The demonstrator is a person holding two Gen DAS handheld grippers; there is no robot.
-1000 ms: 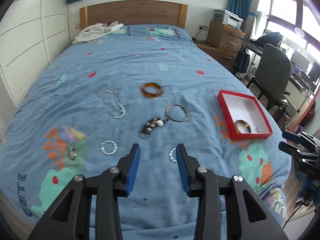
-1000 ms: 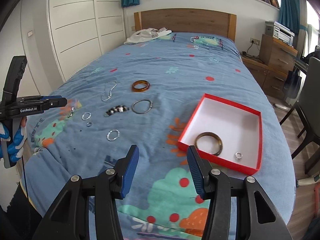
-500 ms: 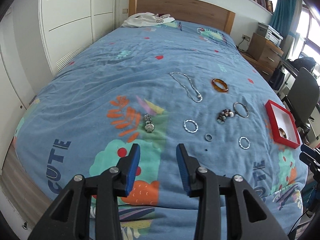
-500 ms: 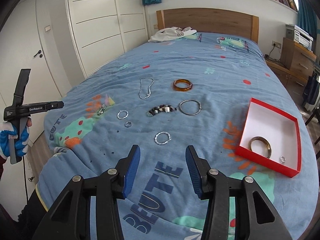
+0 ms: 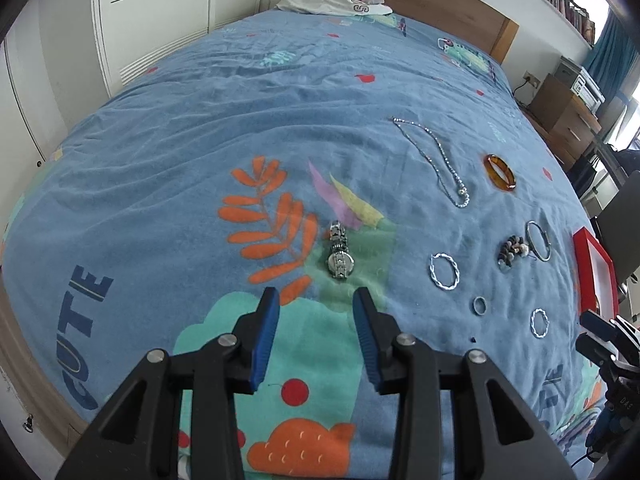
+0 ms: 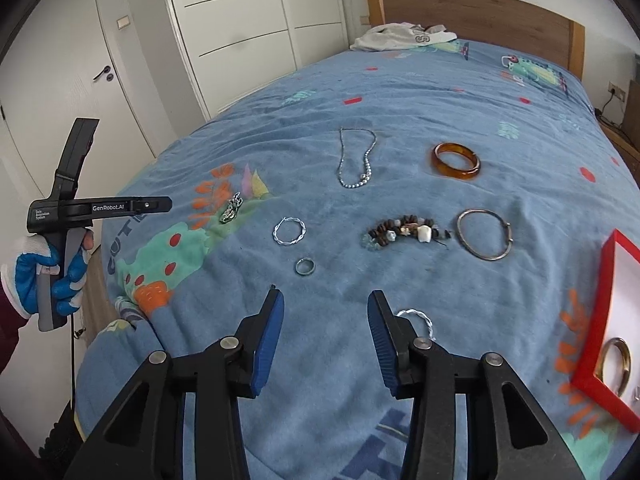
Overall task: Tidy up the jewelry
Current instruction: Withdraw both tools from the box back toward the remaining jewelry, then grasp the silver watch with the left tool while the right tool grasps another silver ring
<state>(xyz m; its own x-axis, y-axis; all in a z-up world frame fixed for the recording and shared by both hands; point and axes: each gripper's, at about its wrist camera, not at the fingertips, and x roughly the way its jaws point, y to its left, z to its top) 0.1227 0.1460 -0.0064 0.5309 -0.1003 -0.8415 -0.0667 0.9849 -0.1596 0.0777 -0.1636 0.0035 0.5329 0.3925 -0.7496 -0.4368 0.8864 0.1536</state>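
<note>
Jewelry lies spread on a blue patterned bedspread point(image 5: 240, 128). My left gripper point(image 5: 316, 300) stands open just short of a silver watch point(image 5: 340, 256), with nothing between its blue pads. My right gripper point(image 6: 326, 304) is open with its jaws closing on nothing; a small ring point(image 6: 305, 267) lies just beyond it and a small twisted hoop point(image 6: 420, 316) sits beside its right finger. Further off lie a twisted hoop point(image 6: 289, 231), a beaded bracelet point(image 6: 404, 233), a silver bangle point(image 6: 484, 234), an amber bangle point(image 6: 456, 161) and a chain necklace point(image 6: 358, 160). The red box point(image 6: 600, 312) holds a brown bangle point(image 6: 616, 364).
A gloved hand point(image 6: 52, 280) holds the left gripper point(image 6: 160, 204) at the bed's left edge near the watch point(image 6: 231, 210). White wardrobe doors point(image 6: 240, 32) stand left of the bed. White clothing point(image 6: 404, 36) lies by the wooden headboard point(image 6: 480, 8). A wooden dresser point(image 5: 564, 108) stands on the right.
Both grippers have swung left across the bed and dropped lower. The left one now faces the watch, the right one the small ring. The right jaws have narrowed a little.
</note>
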